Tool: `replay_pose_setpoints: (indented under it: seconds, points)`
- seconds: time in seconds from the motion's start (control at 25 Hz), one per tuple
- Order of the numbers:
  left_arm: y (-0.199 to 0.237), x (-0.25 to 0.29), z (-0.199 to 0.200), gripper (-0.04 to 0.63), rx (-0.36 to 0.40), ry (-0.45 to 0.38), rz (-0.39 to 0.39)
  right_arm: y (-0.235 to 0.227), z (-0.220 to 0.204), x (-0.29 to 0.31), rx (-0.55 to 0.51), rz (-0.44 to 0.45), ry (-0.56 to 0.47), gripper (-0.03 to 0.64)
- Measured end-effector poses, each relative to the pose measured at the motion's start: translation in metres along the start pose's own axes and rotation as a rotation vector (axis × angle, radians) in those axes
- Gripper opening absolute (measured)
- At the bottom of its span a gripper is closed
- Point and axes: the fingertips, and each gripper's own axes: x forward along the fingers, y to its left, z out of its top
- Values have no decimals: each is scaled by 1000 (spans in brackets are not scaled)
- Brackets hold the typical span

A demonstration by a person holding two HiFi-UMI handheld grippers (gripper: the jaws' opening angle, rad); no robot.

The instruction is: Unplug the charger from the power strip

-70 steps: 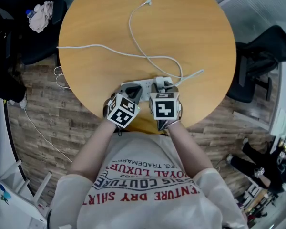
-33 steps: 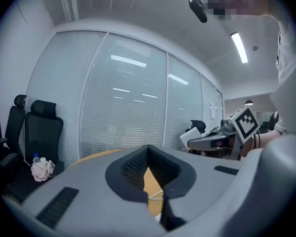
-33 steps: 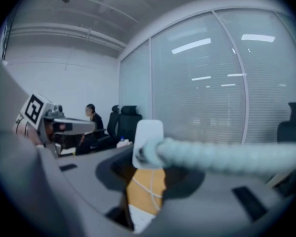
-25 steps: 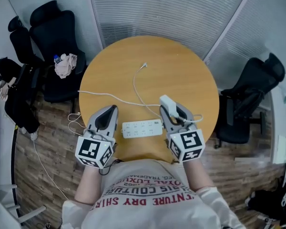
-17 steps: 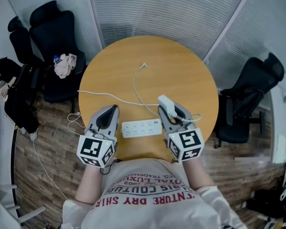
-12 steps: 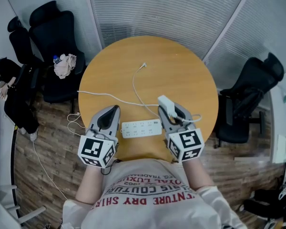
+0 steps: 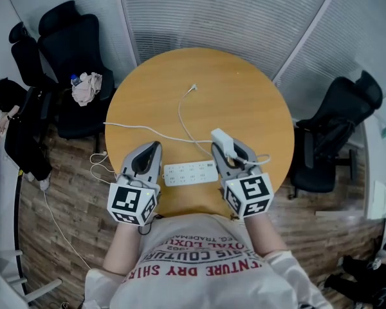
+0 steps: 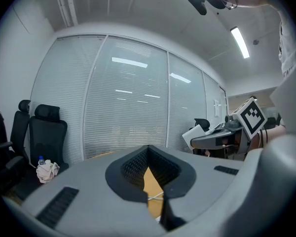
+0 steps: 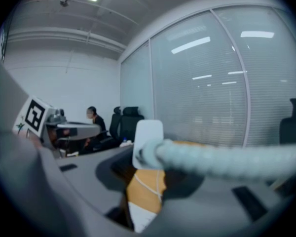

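Note:
On the round wooden table (image 7: 244,102) a white power strip (image 7: 190,172) lies near the front edge, between my two grippers, with nothing plugged into it. My right gripper (image 7: 224,148) is shut on the white charger (image 7: 221,140) and holds it above the strip's right end. In the right gripper view the charger (image 9: 148,142) sits between the jaws, its thick cable (image 9: 227,159) running off to the right. The charger's thin white cable (image 7: 180,118) trails across the table to a loose connector (image 7: 194,87). My left gripper (image 7: 153,148) hangs left of the strip, shut and empty (image 8: 149,197).
Black office chairs stand at the left (image 7: 71,37) and right (image 7: 338,127) of the table. A crumpled cloth and a bottle (image 7: 87,87) lie on the left chair. A person (image 7: 0,95) is at the far left edge. White cords (image 7: 100,166) hang to the wood floor.
Earlier both grippers were close together at the strip with the charger plugged in. Now the charger is out of the strip and the grippers are apart. Over the last second nothing moved much.

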Motion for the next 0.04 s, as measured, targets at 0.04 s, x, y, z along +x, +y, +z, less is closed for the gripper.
replay_pose_setpoints:
  seconds: [0.04]
  points:
    - [0, 0, 1, 29, 7, 0, 3, 0, 0, 0, 1, 0, -2, 153]
